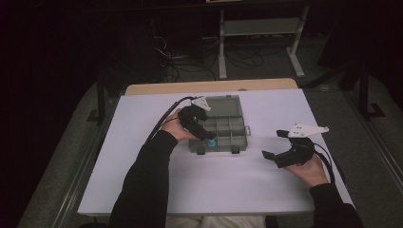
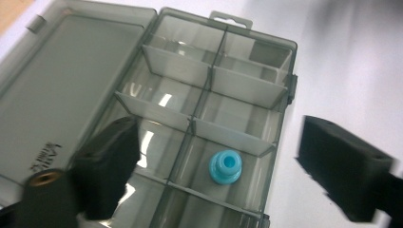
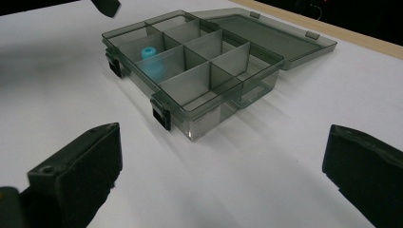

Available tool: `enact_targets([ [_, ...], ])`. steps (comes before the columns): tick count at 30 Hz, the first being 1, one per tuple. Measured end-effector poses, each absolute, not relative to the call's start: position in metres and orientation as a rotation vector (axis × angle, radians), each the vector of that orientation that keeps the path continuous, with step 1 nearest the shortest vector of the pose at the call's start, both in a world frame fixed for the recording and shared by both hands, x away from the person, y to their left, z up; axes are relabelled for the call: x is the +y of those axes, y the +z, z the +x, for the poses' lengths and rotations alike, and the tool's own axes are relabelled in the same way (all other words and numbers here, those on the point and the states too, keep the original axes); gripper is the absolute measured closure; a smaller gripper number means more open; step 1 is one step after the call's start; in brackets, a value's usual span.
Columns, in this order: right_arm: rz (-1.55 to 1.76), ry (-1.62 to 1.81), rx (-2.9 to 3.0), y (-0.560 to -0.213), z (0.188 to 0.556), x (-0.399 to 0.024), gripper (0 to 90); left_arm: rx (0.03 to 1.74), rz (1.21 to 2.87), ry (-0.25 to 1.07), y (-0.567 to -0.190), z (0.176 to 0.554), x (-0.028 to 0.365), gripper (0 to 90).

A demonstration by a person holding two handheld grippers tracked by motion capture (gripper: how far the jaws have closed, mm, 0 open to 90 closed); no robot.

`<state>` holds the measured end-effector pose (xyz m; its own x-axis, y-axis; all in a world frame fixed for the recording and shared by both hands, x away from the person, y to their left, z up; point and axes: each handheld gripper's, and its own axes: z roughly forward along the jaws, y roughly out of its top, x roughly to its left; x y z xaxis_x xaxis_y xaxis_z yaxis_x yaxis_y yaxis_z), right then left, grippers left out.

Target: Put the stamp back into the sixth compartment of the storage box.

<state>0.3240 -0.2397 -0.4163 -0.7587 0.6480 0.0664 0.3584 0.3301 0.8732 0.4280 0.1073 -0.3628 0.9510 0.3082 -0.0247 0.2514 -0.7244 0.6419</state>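
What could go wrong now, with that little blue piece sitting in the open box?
The open left gripper hovers just above the blue piece; a jaw could catch on a thin divider or nudge the light organizer box across the table. The open lid could also get bumped.

Dark lab: floor cables (image 1: 190,61), metal stand (image 1: 259,38), white table (image 1: 142,180)
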Motion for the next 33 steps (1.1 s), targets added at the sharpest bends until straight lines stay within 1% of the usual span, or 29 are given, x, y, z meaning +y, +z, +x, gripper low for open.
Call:
enact_targets([
  [2, 0.905, 1.397, 2.303, -0.416, 0.324, -0.240, 0.0, 0.404, 2.388, 0.098, -0.360, 0.427, 0.108, 4.3],
  [3, 0.907, 1.399, 2.301, -0.416, 0.324, -0.240, 0.0, 0.405, 2.384, 0.104, -0.359, 0.427, 0.109, 2.1],
  [6, 0.911, 1.392, 2.298, -0.415, 0.323, -0.240, 0.0, 0.406, 2.389, 0.133, -0.356, 0.424, 0.111, 0.1],
  [9, 0.926, 1.391, 2.297, -0.416, 0.324, -0.241, 0.0, 0.403, 2.397, 0.156, -0.354, 0.422, 0.115, 0.1],
  [20, 0.933, 1.396, 2.285, -0.414, 0.322, -0.242, 0.0, 0.425, 2.321, 0.236, -0.340, 0.410, 0.144, 0.1],
  [33, 0.936, 1.388, 2.290, -0.416, 0.322, -0.240, 0.0, 0.448, 2.300, 0.279, -0.340, 0.396, 0.172, 0.2],
])
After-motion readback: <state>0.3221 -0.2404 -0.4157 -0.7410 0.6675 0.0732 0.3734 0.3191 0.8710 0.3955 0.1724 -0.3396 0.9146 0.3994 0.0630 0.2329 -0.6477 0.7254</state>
